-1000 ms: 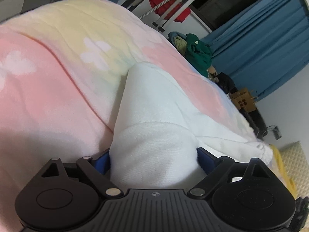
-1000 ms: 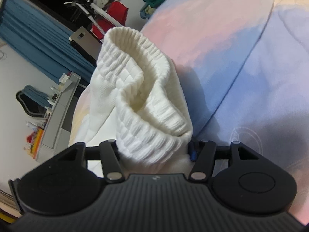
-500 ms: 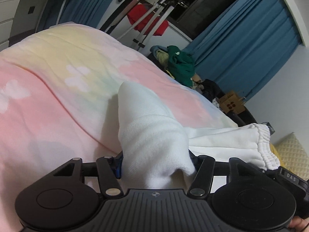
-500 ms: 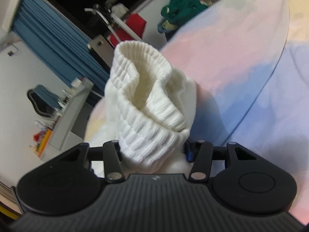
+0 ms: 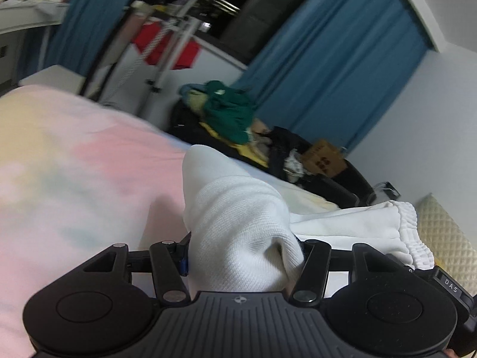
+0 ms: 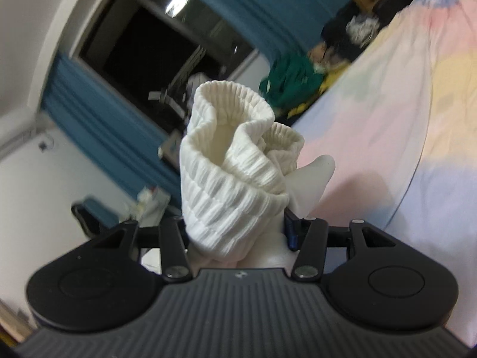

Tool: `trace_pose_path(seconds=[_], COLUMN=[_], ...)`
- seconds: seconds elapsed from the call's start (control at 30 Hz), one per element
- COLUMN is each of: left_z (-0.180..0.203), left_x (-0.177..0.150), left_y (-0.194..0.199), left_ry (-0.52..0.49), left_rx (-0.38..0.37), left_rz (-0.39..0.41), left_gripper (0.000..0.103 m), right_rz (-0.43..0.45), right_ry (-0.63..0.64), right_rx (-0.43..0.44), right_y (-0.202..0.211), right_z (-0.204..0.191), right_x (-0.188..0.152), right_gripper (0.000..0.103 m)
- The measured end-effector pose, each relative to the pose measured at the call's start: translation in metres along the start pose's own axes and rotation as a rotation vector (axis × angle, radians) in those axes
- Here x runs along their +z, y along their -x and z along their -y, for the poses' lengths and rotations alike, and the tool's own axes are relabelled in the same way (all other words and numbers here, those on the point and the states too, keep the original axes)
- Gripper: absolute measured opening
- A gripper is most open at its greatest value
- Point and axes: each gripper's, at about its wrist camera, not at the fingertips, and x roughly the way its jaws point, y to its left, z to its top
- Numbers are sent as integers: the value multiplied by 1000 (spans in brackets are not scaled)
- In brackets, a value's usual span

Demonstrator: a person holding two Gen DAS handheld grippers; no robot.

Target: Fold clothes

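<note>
Both grippers have risen, lifting the white garment (image 5: 238,226) higher off the pastel bedspread (image 5: 74,179). The left gripper (image 5: 243,256) is clamped on a plain fold bunched between its jaws; the right gripper (image 6: 238,232) is clamped on the ribbed waistband (image 6: 235,161) standing up between its jaws

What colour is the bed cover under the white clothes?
Pastel patches of pink, yellow and blue on the bed cover; right wrist view shows it best.

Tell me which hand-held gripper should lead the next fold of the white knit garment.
Probably right. The right hand-held gripper clamps the bunched ribbed waistband of the white knit garment, an edge easy to line up. The left hand-held gripper pinches only plain fabric, with the pastel blanket below.
</note>
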Motion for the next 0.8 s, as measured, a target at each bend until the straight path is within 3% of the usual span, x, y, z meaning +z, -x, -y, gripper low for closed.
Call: trace_pose_path(seconds=[0.3,0.5,0.6,0.8], left_z=[83,107,105,71], left_x=[8,-13,-30,-54], left_y=[-156,-252,-284,-304], left_ry=[-90,-163,-198,-231], left_rx=[-102,-105,-75,-65], left_rz=[-70,-120,-162,-208], left_gripper=[58,58,58,62], right_rz=[225,320,310,175], right_ry=[-117,-157,-194,-272], right_rx=[-48,-100,-151,-257], right_y=[-4,-23,-31,-38], right_z=[85,143,168,193], right_x=[60,65,58,35], right_gripper=[53,53,53,53])
